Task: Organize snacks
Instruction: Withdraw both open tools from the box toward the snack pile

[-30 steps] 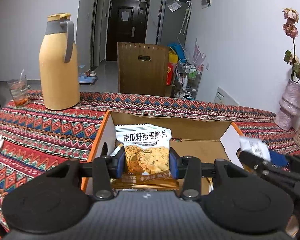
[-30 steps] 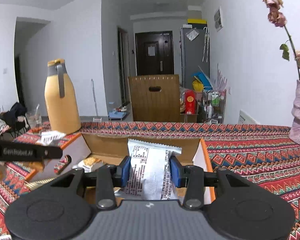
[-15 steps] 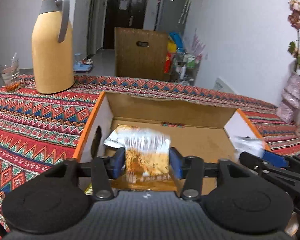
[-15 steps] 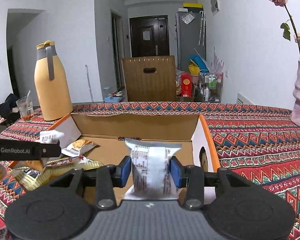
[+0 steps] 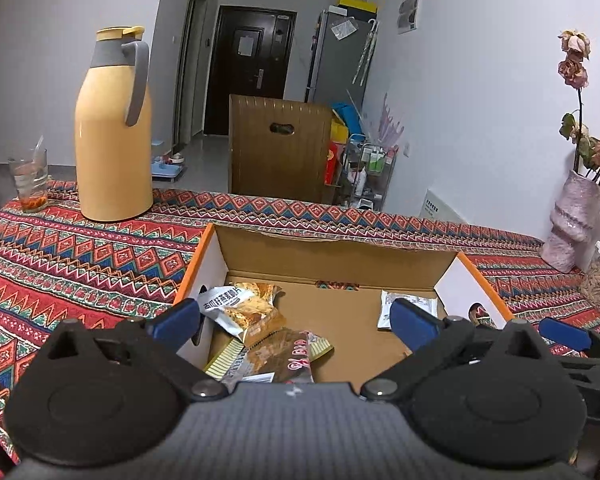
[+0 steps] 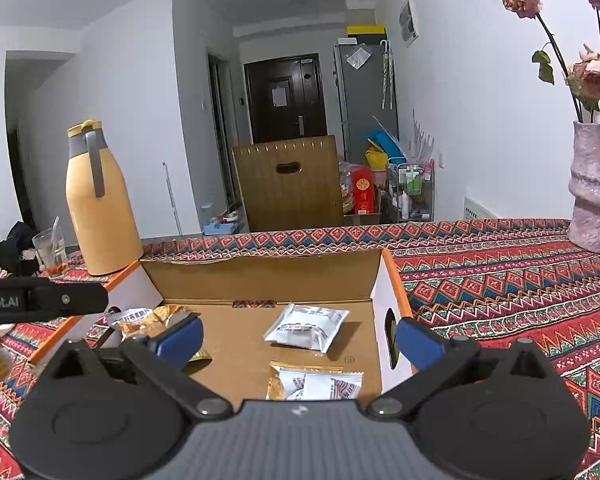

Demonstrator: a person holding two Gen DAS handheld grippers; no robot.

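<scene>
My left gripper (image 5: 296, 316) has just sprung wide open, nothing between its jaws; the oat-crisp packet (image 5: 240, 308) lies inside the cardboard box (image 5: 340, 248), on the heap by its left wall; my right gripper (image 6: 298, 334) has opened likewise (jaws empty), its white packet (image 6: 306, 326) flat, probably face-down, on the box floor.

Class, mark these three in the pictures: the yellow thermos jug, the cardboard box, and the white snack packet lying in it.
yellow thermos jug (image 5: 112, 160), left wrist view, mid body.
cardboard box (image 6: 260, 280), right wrist view, far inner wall.
white snack packet (image 6: 306, 326), right wrist view, packet centre.
</scene>
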